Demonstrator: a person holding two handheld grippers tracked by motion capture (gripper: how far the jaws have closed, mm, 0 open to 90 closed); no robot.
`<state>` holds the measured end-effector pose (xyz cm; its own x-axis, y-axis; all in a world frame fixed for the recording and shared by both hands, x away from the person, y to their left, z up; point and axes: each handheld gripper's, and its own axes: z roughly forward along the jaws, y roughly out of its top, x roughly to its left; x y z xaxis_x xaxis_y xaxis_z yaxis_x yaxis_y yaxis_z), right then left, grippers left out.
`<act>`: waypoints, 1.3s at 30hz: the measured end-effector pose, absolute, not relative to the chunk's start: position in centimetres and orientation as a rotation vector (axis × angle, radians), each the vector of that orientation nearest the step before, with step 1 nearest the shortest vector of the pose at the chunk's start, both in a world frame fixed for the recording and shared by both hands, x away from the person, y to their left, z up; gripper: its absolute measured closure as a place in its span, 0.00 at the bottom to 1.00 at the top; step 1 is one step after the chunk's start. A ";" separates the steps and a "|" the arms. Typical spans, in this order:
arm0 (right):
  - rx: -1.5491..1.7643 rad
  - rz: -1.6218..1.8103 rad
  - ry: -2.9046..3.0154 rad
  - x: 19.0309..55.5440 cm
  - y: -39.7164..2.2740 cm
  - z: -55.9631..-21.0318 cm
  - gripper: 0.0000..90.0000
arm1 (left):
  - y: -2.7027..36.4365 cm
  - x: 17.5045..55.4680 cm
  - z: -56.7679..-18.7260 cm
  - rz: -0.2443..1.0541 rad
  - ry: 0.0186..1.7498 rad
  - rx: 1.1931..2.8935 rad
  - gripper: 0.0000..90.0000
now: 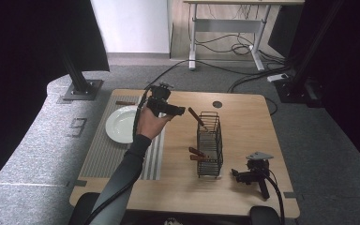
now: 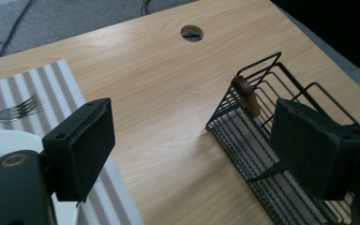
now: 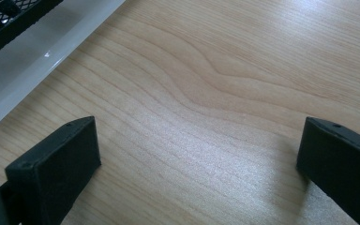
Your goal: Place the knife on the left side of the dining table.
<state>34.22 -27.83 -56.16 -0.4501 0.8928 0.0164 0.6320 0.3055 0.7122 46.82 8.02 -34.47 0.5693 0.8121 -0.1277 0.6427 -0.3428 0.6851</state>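
Landmark: a black wire rack [image 1: 210,143] stands upright on the wooden table [image 1: 243,117], right of centre.
Left gripper [image 1: 171,109]: held in the person's hand, raised just left of the rack's far end; jaws wide apart, holding nothing.
Right gripper [image 1: 248,176]: resting on the table just right of the rack's near end, no hand on it; jaws wide apart, empty.
Likely target: the brown-handled utensil [image 1: 196,116] leaning out of the rack's far end.
Handling, as a guess: light and stiff, smooth rounded handle; grip across the exposed handle [image 2: 247,95].
Counts: three brown handles at the rack, one white plate [image 1: 121,123] left of it, one fork [image 2: 10,112], one striped mat [image 1: 104,157].
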 end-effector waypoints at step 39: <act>1.360 0.931 2.197 34.2 -27.8 -56.2 0.00 | 3.1 49.1 -38.0 0.034 1.224 1.986 0.84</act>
<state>34.22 -27.84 -56.16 -0.4514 0.8922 0.0150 0.6314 0.3075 0.7118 49.11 3.14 -38.00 0.5342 0.7655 -0.3586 0.7444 -0.2249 0.6288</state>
